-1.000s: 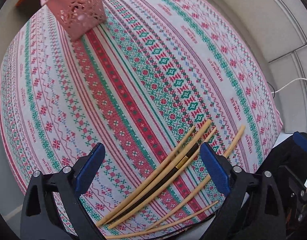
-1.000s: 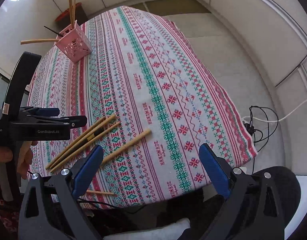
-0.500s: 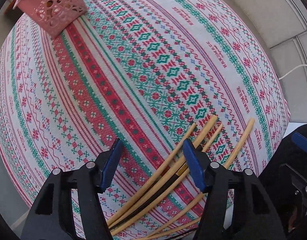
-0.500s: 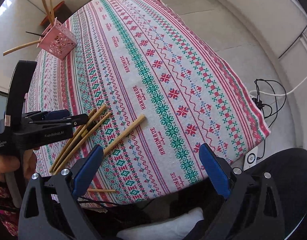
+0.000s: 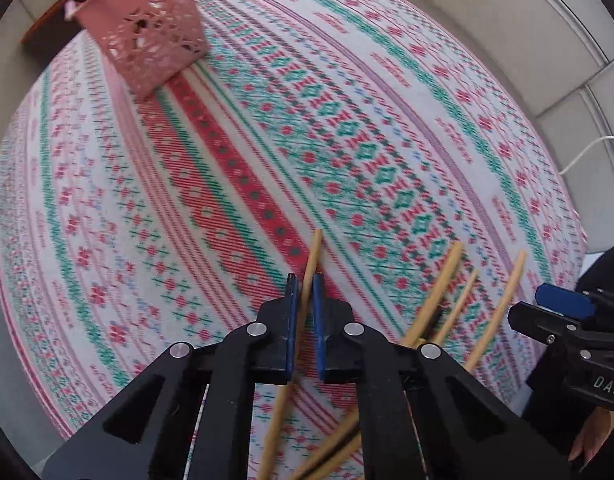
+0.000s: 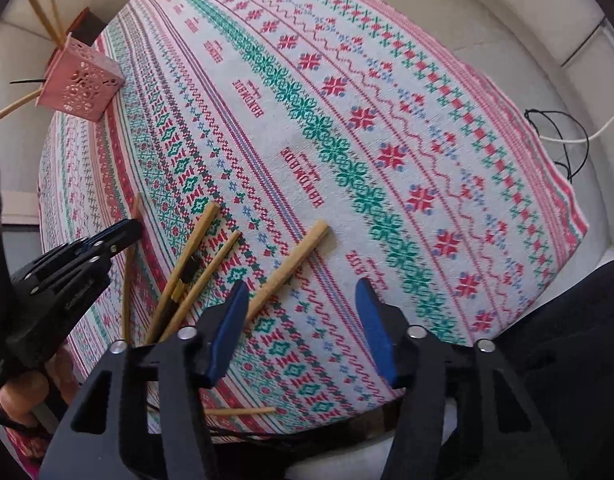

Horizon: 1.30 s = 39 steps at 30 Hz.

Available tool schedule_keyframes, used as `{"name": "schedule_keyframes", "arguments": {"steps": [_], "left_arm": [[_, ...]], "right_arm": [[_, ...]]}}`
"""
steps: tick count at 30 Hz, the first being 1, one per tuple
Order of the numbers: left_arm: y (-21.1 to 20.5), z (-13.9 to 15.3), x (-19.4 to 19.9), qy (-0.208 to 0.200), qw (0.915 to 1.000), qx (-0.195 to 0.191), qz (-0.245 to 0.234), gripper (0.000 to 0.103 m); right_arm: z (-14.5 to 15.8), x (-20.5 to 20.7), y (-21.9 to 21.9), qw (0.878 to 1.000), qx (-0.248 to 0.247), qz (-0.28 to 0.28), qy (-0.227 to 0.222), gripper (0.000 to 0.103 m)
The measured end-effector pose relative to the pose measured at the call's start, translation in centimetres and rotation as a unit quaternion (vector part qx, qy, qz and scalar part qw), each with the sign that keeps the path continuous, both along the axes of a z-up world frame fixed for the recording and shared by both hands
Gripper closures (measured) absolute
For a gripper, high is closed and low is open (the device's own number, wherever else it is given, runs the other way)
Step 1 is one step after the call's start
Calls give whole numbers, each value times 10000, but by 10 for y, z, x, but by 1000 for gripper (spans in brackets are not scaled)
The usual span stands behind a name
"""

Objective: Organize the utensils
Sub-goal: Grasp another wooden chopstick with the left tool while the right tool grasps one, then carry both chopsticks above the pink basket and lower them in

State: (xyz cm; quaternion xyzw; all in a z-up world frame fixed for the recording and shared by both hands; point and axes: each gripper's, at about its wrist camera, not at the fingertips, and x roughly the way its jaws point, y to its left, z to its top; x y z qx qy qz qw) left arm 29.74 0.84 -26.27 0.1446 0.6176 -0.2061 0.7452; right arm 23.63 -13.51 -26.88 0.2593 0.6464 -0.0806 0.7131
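The left gripper (image 5: pixel 303 292) has just pressed its blue pads together on one pale bamboo chopstick (image 5: pixel 311 256), pinching it just above the patterned red, green and white tablecloth (image 5: pixel 235 168). The right gripper (image 6: pixel 303 328), its jaws lately narrowing but still apart and holding nothing, hangs beside another loose bamboo chopstick (image 6: pixel 295 260). The perforated pink plastic holder (image 6: pixel 81 84) at the far end already carries a few sticks (so sorting looks partly done), while several chopsticks (image 6: pixel 195 264) are left lying on the cloth.
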Motion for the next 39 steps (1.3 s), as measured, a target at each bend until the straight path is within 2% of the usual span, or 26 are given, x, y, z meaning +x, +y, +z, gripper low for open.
{"name": "schedule_keyframes", "arguments": {"steps": [5,7,9,10,12,14,17,19,22,25,30,36,39], "left_arm": [[18,31,-3,-327,9990,-279,77,97],[19,41,-5,-472,9983,-345,77,97],[20,50,-4,-578,9975,-391,107,97],[21,54,-4,-643,9971,-383,132,97],[30,65,-10,-755,9961,-411,182,97],[35,73,-9,-872,9948,-474,240,97],[40,89,-20,-1141,9907,-656,354,97],[45,106,-23,-1418,9849,-877,474,97],[55,128,-26,-1749,9734,-1281,740,98],[62,147,-31,-2039,9613,-1578,969,98],[74,178,-37,-2425,9401,-2015,1294,98],[70,222,-37,-2718,9240,-2303,1387,98],[68,251,-32,-2958,9139,-2403,1398,98]], "right_arm": [[-8,8,10,9993,-6,-351,116,51],[-11,12,13,9984,-26,-550,137,55],[-13,20,17,9974,-189,-685,155,76],[-13,23,20,9967,-321,-727,155,83],[-14,35,32,9959,-547,-710,109,88],[-15,45,43,9958,-652,-643,-12,91],[-15,56,47,9969,-520,-504,-316,93],[-11,69,51,9976,-172,-405,-535,94],[16,81,45,9933,-266,-268,-1097,94],[58,86,46,9803,-649,113,-1864,95],[128,78,44,9447,-1110,468,-3051,95],[196,62,29,9117,-1244,737,-3846,95],[229,69,29,8983,-1232,841,-4133,95]]}}
